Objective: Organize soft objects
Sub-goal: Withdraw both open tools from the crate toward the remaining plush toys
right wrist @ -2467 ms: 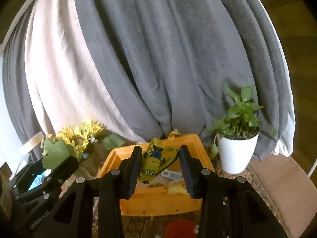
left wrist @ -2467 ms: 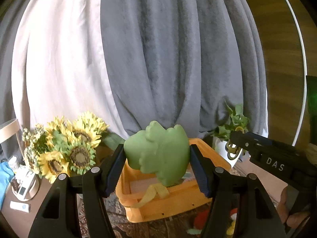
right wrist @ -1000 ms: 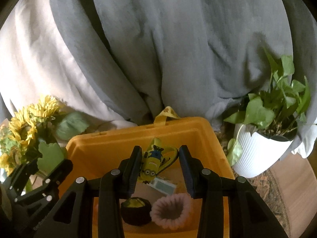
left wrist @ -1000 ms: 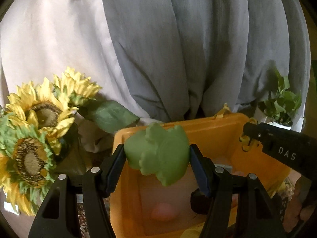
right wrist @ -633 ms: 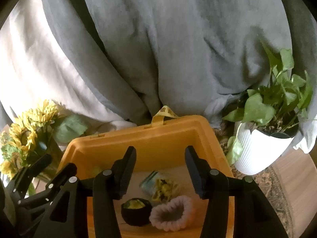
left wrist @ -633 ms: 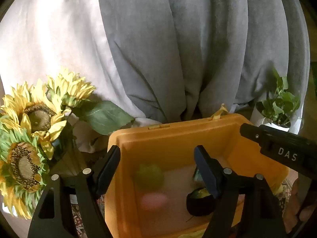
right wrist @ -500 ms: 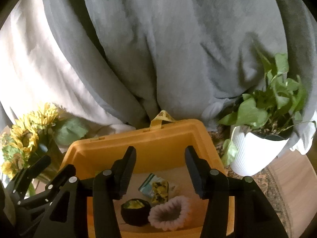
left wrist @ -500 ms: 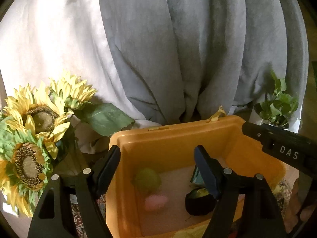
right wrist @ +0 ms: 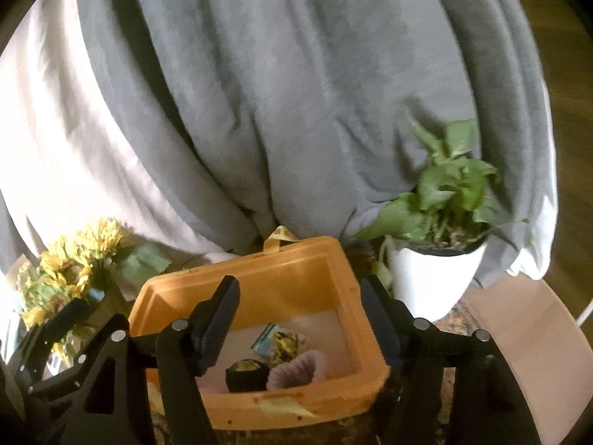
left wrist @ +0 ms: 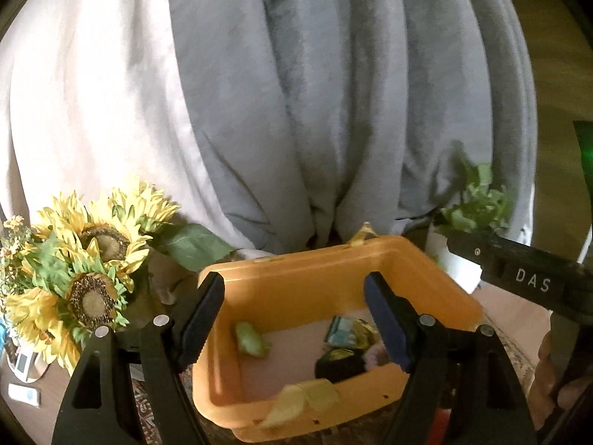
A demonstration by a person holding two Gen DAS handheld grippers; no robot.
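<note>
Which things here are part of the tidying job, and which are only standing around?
Part of the job:
- orange bin
- green soft toy
- yellow toy figure
- pink scrunchie
- dark round item
- left tongs, empty
- right tongs, opening, empty

Standing around:
- sunflowers
- potted plant
- grey curtain

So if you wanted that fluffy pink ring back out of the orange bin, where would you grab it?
Probably from above, across one side of the pink ring: one finger in its hole, one outside. It lies flat near the front wall of the orange bin, with the black round thing touching its left side, so the right or far side leaves more room.
</note>
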